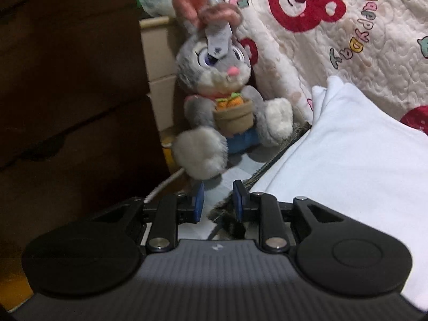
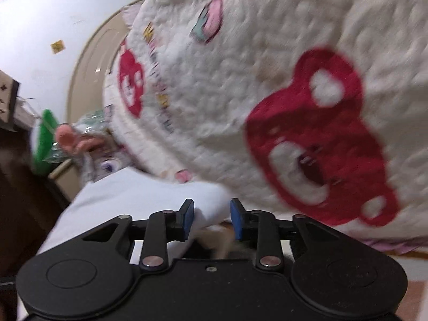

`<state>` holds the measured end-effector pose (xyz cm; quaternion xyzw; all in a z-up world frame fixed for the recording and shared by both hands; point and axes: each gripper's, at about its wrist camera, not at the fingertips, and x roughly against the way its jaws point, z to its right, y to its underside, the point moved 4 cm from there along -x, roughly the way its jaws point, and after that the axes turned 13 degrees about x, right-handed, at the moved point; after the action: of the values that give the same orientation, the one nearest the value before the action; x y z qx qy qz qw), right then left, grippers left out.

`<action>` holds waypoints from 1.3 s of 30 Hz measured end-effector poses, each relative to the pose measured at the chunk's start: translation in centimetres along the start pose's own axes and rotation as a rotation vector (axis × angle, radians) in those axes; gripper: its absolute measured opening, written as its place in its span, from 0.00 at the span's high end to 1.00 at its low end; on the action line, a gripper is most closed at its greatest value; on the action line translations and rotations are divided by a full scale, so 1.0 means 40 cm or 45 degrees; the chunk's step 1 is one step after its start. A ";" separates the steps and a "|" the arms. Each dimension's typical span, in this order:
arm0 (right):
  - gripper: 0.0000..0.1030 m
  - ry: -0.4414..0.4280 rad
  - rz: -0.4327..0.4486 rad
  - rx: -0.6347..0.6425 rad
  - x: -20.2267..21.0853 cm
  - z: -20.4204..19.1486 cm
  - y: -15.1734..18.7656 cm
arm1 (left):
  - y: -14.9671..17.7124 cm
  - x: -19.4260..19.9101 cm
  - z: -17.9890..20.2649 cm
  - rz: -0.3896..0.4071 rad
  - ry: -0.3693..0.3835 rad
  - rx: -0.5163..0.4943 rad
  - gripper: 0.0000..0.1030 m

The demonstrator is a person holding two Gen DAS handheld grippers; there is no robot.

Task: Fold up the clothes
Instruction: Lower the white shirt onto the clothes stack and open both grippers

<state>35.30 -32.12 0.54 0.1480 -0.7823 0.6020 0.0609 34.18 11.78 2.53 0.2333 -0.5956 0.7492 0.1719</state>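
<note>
In your left wrist view, a dark wooden cabinet (image 1: 69, 80) filled the left side. Just to its right there were pale cardboard boxes (image 1: 157, 61), and in front of them sat a grey toy rabbit (image 1: 219, 93) with pink ears, holding a small pot of carrots (image 1: 234, 113). Your left gripper (image 1: 218, 200) was low in the middle, and its blue pads (image 1: 198, 200) stood apart with nothing between them, so it was open. Below the pads I saw a light floor and a strip of dark fur-like fabric (image 1: 227, 211); what that strip belonged to I cannot tell. To the right lay the white garment (image 1: 347, 160), folded in thick smooth layers, with its edge just beside the right pad. Behind it rose a cream quilt (image 1: 347, 40) printed with red bears and colourful letters.

In your right wrist view, which was blurred, a pale wall (image 2: 40, 13) and a beige curved panel (image 2: 88, 67) were at the left, with the rabbit's pink ear (image 2: 67, 136) lower down. The white garment (image 2: 128, 200) spread from the left to the middle. Your right gripper (image 2: 211, 219) had its pads (image 2: 188, 219) spread wide, and a fold of the garment lay between them, touching the left pad but not squeezed. The quilt (image 2: 267, 80) filled the right side, hanging over the garment.
</note>
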 end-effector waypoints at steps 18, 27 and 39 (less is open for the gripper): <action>0.58 -0.473 0.060 0.622 0.240 -0.339 0.202 | 0.062 0.103 0.126 0.096 0.267 -0.103 0.59; 0.56 -0.652 -0.065 0.680 0.264 -0.393 0.249 | 0.072 0.023 0.001 0.089 -0.016 0.129 0.47; 0.47 -0.622 -0.146 0.573 0.286 -0.353 0.279 | 0.061 0.007 -0.088 -0.030 0.082 0.585 0.41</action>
<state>19.85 -17.79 -2.86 0.3416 -0.6116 0.7019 -0.1288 32.14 14.64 0.05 0.2491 -0.4007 0.8702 0.1418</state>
